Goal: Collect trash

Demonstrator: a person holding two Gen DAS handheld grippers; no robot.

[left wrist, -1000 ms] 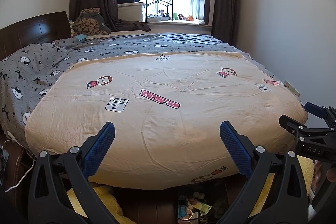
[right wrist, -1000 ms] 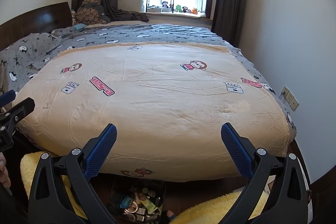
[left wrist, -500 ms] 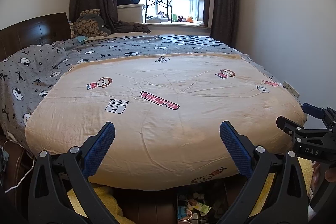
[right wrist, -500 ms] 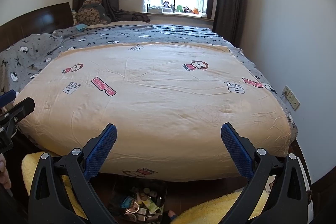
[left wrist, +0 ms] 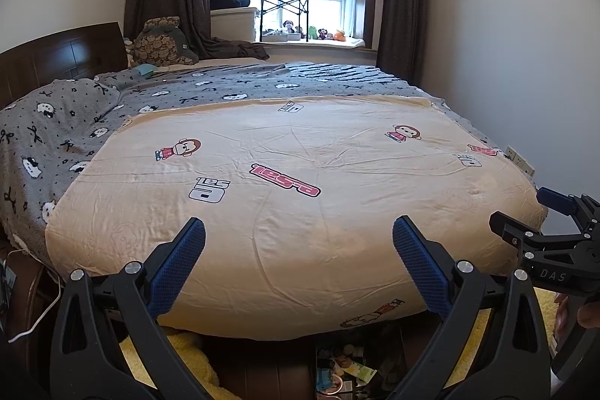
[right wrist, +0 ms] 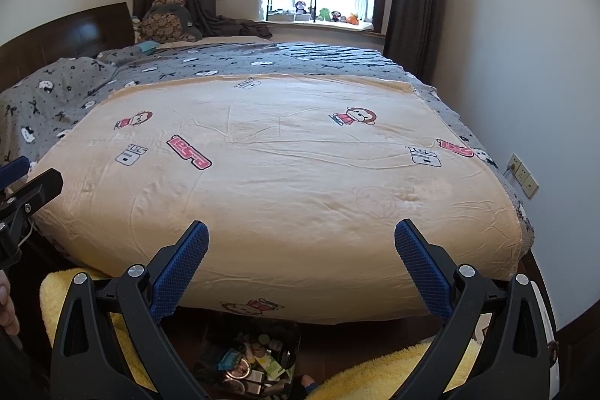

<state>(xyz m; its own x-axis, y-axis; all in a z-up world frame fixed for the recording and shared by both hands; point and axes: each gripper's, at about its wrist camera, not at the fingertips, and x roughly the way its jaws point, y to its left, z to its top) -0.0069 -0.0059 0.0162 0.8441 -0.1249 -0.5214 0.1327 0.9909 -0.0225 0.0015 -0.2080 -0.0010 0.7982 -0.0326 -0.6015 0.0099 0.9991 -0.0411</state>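
Right wrist view has both tongs, right tongs and left tongs, spread wide and empty above the bed, so looks like the search stage, next dipping toward the trash bin at bottom center.

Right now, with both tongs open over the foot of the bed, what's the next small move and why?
Probably tip the right tongs down toward the bin of trash on the floor below the bed's edge. Both tongs are open and empty, the beige blanket shows no litter, and the only wrappers visible are down there.

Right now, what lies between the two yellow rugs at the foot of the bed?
In the right wrist view, a trash bin full of wrappers stands on dark floor between the yellow rugs.
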